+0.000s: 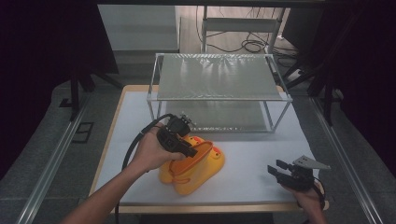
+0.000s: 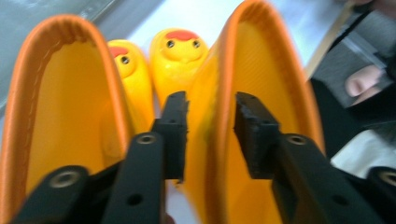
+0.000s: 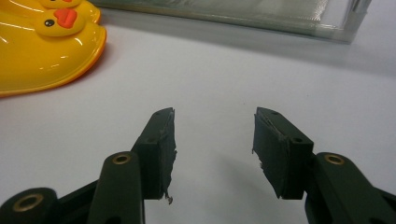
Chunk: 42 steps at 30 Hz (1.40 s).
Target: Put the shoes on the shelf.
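Observation:
A pair of yellow duck-faced rain boots (image 1: 198, 170) with orange rims lies on the white table (image 1: 252, 184), left of centre. My left gripper (image 1: 191, 151) is over the boot tops. In the left gripper view its jaws (image 2: 211, 105) straddle the orange-edged wall of the right boot (image 2: 275, 70), one jaw inside the shaft and one between the boots. The pads stand slightly off the wall. The left boot (image 2: 70, 116) gapes beside it, and the duck faces (image 2: 180, 51) show beyond. My right gripper (image 1: 274, 166) rests near the table's front right, open (image 3: 214, 116) and with nothing in it. A boot toe (image 3: 42, 51) lies to its far left.
A two-level metal rack (image 1: 219, 77) with mesh shelves stands at the back of the table, just behind the boots. Its lower edge (image 3: 261, 14) runs across the top of the right gripper view. White tabletop stretches between the boots and my right gripper.

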{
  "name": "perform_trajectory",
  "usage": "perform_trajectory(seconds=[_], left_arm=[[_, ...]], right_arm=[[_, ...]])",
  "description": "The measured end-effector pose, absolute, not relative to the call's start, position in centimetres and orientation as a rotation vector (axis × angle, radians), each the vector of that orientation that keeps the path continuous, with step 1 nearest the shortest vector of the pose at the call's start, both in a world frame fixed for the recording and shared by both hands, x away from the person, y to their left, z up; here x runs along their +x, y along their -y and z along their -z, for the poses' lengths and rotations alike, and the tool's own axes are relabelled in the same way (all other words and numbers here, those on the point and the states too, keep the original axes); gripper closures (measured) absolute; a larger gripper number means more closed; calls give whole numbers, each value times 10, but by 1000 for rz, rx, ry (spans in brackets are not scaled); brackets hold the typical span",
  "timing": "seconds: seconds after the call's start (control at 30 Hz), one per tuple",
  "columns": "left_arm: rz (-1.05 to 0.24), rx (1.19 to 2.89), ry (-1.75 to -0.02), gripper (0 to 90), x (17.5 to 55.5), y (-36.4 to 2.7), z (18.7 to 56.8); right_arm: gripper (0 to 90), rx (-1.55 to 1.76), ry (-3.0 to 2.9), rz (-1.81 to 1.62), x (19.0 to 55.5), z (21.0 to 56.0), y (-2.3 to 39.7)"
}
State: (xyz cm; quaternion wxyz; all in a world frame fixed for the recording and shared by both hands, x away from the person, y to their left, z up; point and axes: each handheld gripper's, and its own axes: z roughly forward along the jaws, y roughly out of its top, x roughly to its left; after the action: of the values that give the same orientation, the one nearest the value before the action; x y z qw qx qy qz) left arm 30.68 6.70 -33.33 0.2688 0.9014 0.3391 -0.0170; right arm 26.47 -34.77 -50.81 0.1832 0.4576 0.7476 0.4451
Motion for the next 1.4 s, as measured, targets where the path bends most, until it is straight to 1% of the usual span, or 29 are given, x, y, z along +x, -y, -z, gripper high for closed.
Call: perform_trajectory(seconds=[0.23, 0.53, 0.7, 0.83, 1.0, 1.17, 1.4], left_arm=[[75, 2354, -890, 544, 307, -78, 315], [61, 2343, -936, 512, 305, -96, 307], [62, 2347, -963, 469, 301, -104, 305], [74, 2363, -983, 463, 300, -109, 307], [88, 2396, -983, 443, 302, -106, 314], [103, 2417, -982, 402, 305, -98, 320], [87, 2474, -998, 398, 309, -86, 330]], right_arm=[[483, 1289, -2106, -1258, 264, 507, 348], [482, 1295, -2109, -1254, 265, 508, 349], [482, 1298, -2094, -1258, 264, 507, 352], [482, 1299, -2098, -1256, 264, 507, 351], [482, 1301, -2104, -1250, 265, 508, 350], [482, 1302, -2103, -1251, 265, 508, 351], [482, 1310, -2099, -1253, 265, 508, 352]])
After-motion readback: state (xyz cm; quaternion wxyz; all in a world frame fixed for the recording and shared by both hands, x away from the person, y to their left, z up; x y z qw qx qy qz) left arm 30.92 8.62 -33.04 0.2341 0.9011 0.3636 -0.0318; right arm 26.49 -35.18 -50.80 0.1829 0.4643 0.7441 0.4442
